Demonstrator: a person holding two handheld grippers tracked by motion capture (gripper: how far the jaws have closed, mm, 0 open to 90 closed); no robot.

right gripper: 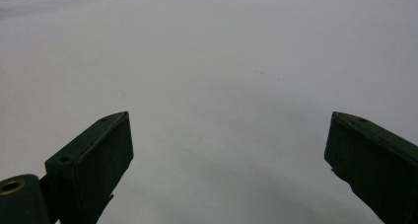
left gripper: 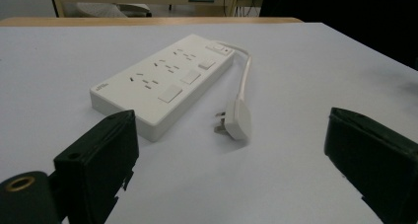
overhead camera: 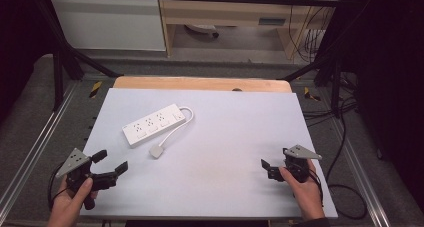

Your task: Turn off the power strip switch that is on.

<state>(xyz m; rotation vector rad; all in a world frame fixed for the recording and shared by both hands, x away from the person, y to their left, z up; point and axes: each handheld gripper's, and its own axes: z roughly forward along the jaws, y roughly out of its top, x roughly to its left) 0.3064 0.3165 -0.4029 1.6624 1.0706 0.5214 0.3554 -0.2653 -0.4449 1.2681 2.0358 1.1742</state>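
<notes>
A white power strip (overhead camera: pixel 152 124) (left gripper: pixel 165 82) lies on the pale table top (overhead camera: pixel 225 137), left of centre, its cord looping round to a white plug (overhead camera: pixel 157 151) (left gripper: pixel 237 119) that rests on the surface. My left gripper (overhead camera: pixel 110 161) (left gripper: pixel 229 155) is held low at the near left corner, open, jaws empty and pointing toward the strip. Near the right front edge a hand holds my right gripper (overhead camera: pixel 267 169) (right gripper: pixel 229 160), which is open over bare table with nothing between its jaws.
A wooden board edge (overhead camera: pixel 200 83) runs along the table's far side. Black frame posts (overhead camera: pixel 57 72) stand at the left and right, with cables (overhead camera: pixel 345 187) on the floor at the right. Shelving (overhead camera: pixel 225 17) sits beyond.
</notes>
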